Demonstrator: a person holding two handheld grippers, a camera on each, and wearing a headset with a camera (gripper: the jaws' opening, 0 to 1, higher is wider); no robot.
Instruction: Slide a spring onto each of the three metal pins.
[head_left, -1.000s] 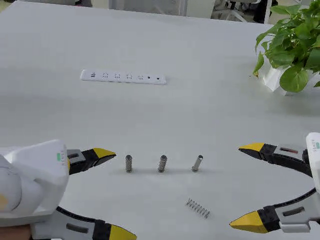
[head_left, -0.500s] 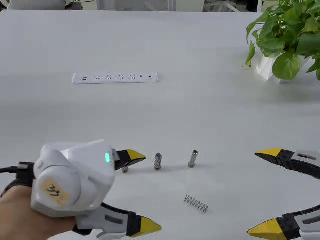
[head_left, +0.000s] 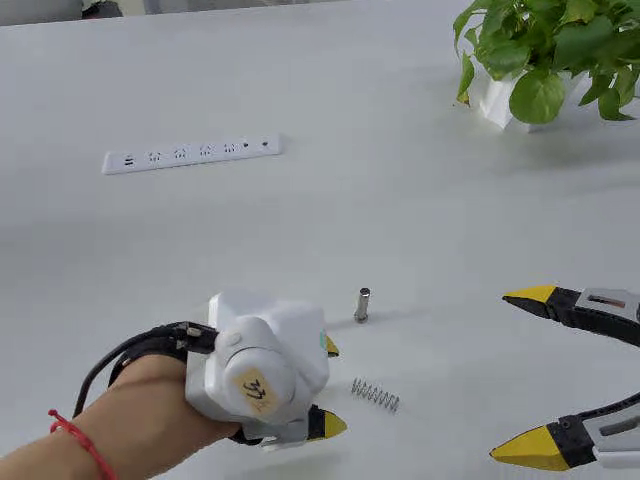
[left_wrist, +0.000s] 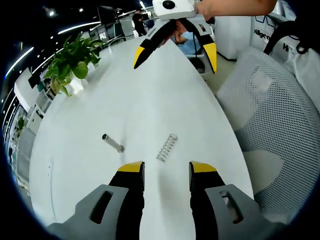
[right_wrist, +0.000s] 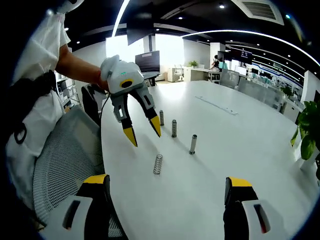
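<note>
A loose spring (head_left: 375, 394) lies flat on the white table, just right of my left gripper (head_left: 330, 387), which is open with nothing between its fingers. In the left gripper view the spring (left_wrist: 167, 147) lies just ahead of the gap of that gripper (left_wrist: 167, 167), with a bare pin (left_wrist: 113, 143) off to its left. The bare pin (head_left: 362, 305) stands upright. Two pins wearing springs (right_wrist: 174, 128) (right_wrist: 161, 118) stand in line with the bare pin (right_wrist: 193, 144); the left gripper (right_wrist: 143, 131) hovers beside them. My right gripper (head_left: 525, 372) is wide open at the right.
A white power strip (head_left: 190, 153) lies at the back left. A potted plant (head_left: 540, 50) stands at the back right corner. A mesh chair (left_wrist: 270, 125) sits beside the table's near edge. A person's hand (head_left: 130, 420) holds the left gripper.
My left gripper has moved right towards the loose spring, hiding the two sprung pins in the head view, and its jaws have narrowed. The head camera has shifted. The right gripper has stayed wide open.
</note>
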